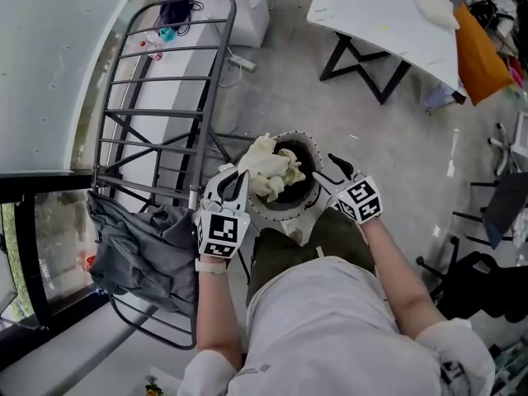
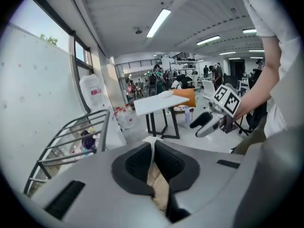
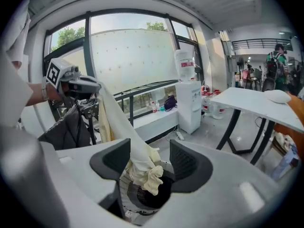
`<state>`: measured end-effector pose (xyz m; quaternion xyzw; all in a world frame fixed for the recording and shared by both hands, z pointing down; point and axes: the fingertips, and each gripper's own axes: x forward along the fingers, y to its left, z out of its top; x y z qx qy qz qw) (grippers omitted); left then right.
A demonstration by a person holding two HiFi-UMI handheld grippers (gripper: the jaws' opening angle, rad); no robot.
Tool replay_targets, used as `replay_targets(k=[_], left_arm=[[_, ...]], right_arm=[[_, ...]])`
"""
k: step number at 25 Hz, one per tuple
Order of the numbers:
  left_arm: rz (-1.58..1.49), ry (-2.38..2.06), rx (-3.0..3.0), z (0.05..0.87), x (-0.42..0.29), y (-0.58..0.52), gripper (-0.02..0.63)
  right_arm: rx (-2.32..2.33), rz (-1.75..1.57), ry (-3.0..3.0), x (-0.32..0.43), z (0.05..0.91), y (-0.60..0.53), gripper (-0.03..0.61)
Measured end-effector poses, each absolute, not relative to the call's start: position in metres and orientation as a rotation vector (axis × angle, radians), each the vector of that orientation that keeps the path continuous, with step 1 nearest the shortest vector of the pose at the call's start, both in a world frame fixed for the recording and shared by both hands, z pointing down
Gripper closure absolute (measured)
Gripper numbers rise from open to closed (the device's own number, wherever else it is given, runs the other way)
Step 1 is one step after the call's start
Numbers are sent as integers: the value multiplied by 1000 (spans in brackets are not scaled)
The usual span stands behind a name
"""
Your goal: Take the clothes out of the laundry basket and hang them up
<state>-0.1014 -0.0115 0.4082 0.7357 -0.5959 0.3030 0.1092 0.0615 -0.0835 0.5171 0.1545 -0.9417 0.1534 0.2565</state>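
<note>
A cream garment [image 1: 272,167] rises out of the round white laundry basket [image 1: 272,221] on the floor in front of me. My left gripper [image 1: 235,180] is shut on an upper edge of it, and the cloth [image 2: 159,184] shows pinched between the jaws. The garment [image 3: 137,160] stretches from that gripper down into the basket [image 3: 137,208]. My right gripper [image 1: 330,172] hovers at the basket's right rim, jaws open, with the cloth hanging close to its left jaw. A grey metal drying rack [image 1: 157,81] stands to the left.
A grey garment [image 1: 136,250] hangs over the rack's near end. A white table [image 1: 388,15] on black legs stands at the back right, with black chair bases [image 1: 487,279] at the right. A water dispenser [image 3: 187,103] stands by the window wall.
</note>
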Motion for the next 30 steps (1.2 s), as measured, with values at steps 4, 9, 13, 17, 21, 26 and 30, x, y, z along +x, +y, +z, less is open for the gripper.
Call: replay_targets(k=[4, 9, 13, 17, 21, 26, 30], left_arm=[[811, -1871, 2224, 344, -98, -21, 601], [794, -2048, 2209, 275, -99, -27, 601], [774, -2153, 2161, 238, -91, -20, 601], [857, -2224, 2150, 207, -82, -10, 601], [857, -2302, 2116, 187, -81, 6, 601], [662, -2498, 1884, 185, -101, 49, 601], [506, -2593, 1518, 215, -125, 104, 601]], right_arm=[[268, 371, -2551, 37, 514, -81, 322], [-8, 300, -2503, 2, 522, -69, 322], [-138, 209, -2493, -28, 521, -63, 322], [-245, 116, -2467, -60, 522, -62, 322], [-287, 50, -2447, -72, 522, -57, 450], [-241, 38, -2497, -72, 504, -70, 565], [-113, 84, -2610, -67, 466, -109, 565]])
